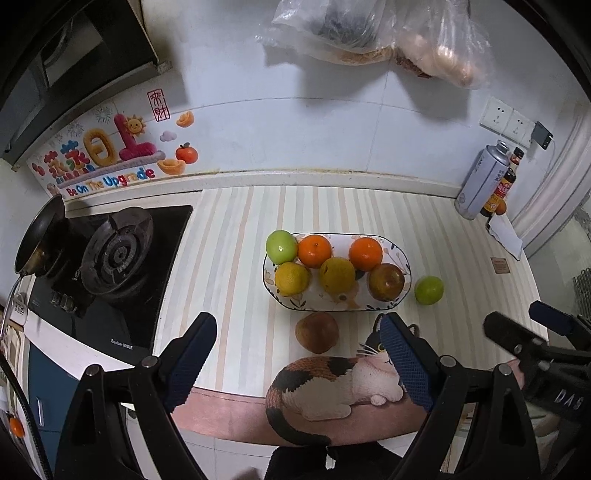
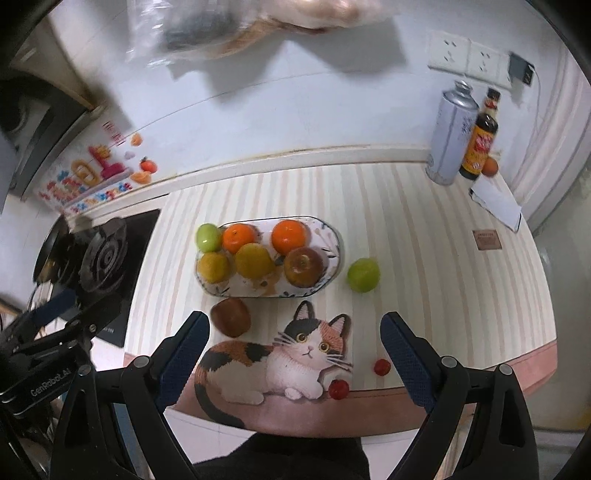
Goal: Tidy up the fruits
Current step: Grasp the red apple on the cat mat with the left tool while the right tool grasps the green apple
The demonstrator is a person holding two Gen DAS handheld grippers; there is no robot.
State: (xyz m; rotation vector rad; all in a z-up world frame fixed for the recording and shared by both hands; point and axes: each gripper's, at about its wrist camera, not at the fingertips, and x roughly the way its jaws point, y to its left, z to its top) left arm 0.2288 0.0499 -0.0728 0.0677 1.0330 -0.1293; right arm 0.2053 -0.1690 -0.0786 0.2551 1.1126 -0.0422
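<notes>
An oval patterned plate (image 1: 405,261) (image 2: 334,236) on the striped mat holds two oranges (image 1: 314,251), two yellow fruits (image 1: 337,275), a brownish apple (image 1: 386,282) and a green fruit (image 1: 281,246) at its left end. A second green fruit (image 1: 428,290) (image 2: 363,275) lies on the mat right of the plate. A brown fruit (image 1: 317,332) (image 2: 231,316) lies in front of the plate. My left gripper (image 1: 299,363) hangs open above the mat's front edge, nothing between its fingers. My right gripper (image 2: 295,360) is also open and empty, over the cat picture (image 2: 295,350).
A gas stove (image 1: 114,254) with a pan (image 1: 40,240) stands left of the mat. A spray can (image 2: 452,134) and a sauce bottle (image 2: 480,136) stand at the back right by a paper (image 2: 496,203). Two small red fruits (image 2: 339,388) lie near the front edge. Plastic bags (image 1: 369,33) hang on the wall.
</notes>
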